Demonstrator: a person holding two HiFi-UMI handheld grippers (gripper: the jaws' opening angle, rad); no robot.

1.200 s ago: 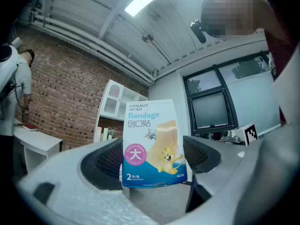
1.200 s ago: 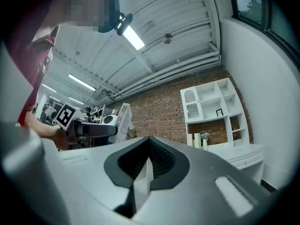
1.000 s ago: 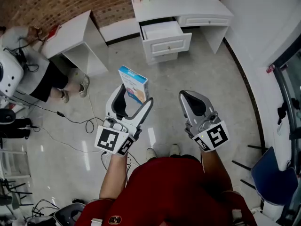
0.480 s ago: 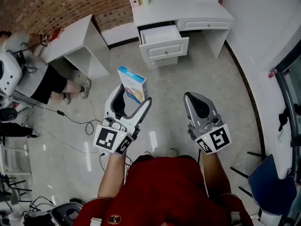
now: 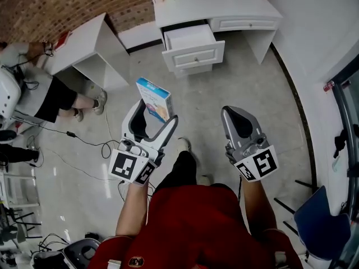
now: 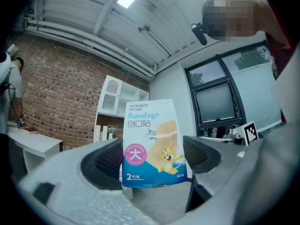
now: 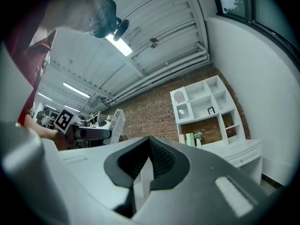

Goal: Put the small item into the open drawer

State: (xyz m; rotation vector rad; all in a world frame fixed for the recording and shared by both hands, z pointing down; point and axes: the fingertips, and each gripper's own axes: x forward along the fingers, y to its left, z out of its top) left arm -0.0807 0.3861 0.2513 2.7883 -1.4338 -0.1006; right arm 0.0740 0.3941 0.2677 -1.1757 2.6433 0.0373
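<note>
Up ahead, by a brick wall (image 5: 67,1): a white table (image 5: 216,7) with its drawer (image 5: 196,55) pulled out. Off to the left, a smaller white table (image 5: 84,38), with a person (image 5: 53,97) sitting beside it. Black cables (image 5: 84,144) lying across the floor (image 5: 252,83) near that person. A blue chair (image 5: 320,223) at the far right. Between the box and the drawer, only grey floor.

In the left gripper (image 5: 157,114) (image 6: 152,161), a box (image 5: 154,98) (image 6: 152,144) of bandages, blue and white, with a cartoon cat and mouse on it. Fingers (image 6: 105,161) spread to the width of the box and pressed on its two sides. Box standing upright, top half poking out above the fingers. Held up in the air, well apart from the drawer.

Right gripper (image 5: 236,114) (image 7: 150,153) just beside the left one, at about the same height. Fingers (image 7: 161,161) squeezed together with nothing in between.

Both bare forearms reaching forward from a red shirt (image 5: 202,223), both grippers pointing toward the white table. One leg out in front, with a shoe (image 5: 184,144) on the floor between the two grippers.
</note>
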